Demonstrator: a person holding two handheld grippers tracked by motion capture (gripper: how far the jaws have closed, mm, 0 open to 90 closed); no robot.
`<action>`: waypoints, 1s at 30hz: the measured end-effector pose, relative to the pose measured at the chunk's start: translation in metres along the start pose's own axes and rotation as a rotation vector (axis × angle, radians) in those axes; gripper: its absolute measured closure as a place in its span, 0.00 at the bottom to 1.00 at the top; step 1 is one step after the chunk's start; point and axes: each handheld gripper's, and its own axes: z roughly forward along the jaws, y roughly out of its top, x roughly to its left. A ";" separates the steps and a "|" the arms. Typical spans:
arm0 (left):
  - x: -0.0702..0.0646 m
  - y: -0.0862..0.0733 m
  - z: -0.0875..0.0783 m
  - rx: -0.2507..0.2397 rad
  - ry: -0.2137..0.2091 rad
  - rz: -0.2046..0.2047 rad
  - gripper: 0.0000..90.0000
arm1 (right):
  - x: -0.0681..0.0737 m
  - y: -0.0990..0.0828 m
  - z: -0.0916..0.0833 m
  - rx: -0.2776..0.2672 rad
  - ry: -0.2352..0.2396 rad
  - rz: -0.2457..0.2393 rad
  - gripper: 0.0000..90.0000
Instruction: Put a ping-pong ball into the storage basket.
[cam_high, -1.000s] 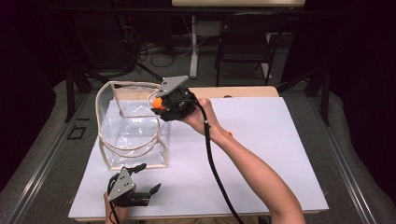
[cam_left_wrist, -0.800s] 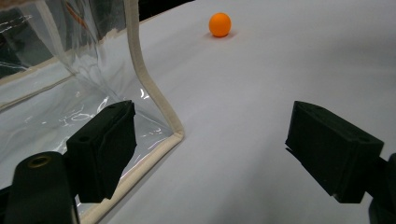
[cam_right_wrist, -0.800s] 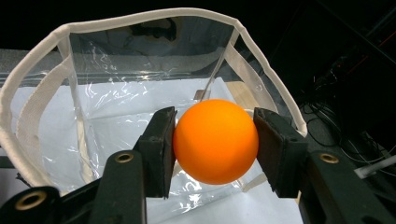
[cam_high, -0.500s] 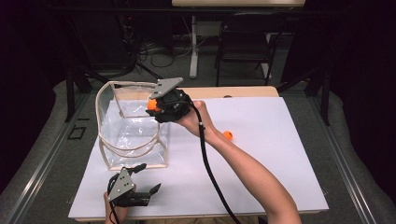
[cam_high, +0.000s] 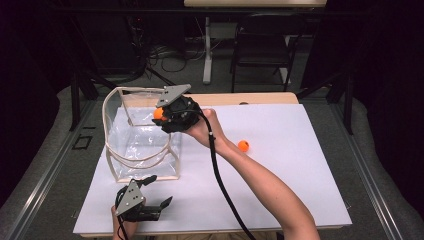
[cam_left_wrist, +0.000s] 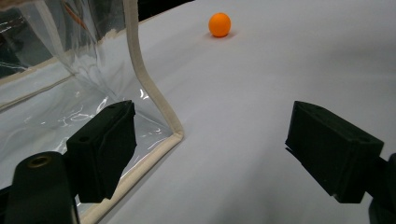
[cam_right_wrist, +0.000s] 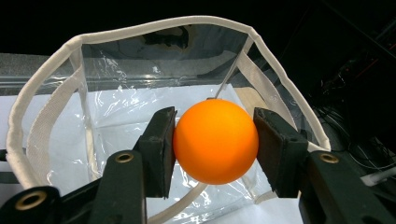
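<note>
White sheeting (cam_high: 280, 165) covered the table, and on it stood the clear bag (cam_high: 142, 145), a see-through plastic tote with cream fabric trim and an open mouth, which serves as the landmark for everything else. Beyond the bag lay a dark floor with a chair (cam_high: 262, 47) and loose cables.

The right gripper (cam_high: 161, 116) hung at the bag's near-right top rim, its jaws clamped on an orange ball (cam_right_wrist: 215, 141); in the right gripper view the ball sat squarely between both pads, above the bag's open mouth with the plastic floor visible below. The left gripper (cam_high: 156, 191) rested on the sheet just in front of the bag's near corner, its jaws spread wide with nothing between them, the bag's trimmed bottom corner beside one pad. A second orange ball (cam_high: 243, 145) lay on the sheet to the right of the bag, well apart from it.

The step in hand looked like carrying the held ball over the bag to drop it in. The next move would call for bringing the ball fully inside the rim line, then parting the jaws so it falls cleanly; afterwards the second ball would need fetching.
</note>
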 end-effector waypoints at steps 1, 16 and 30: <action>0.000 0.000 0.000 0.000 0.000 -0.001 0.17 | 0.001 0.000 0.002 0.000 0.003 0.000 0.56; 0.000 0.000 0.000 0.002 0.004 -0.002 0.17 | 0.005 0.001 0.013 0.018 0.013 0.001 0.56; 0.001 0.000 0.000 0.002 0.006 0.000 0.17 | 0.012 0.006 0.024 0.040 0.027 -0.017 0.56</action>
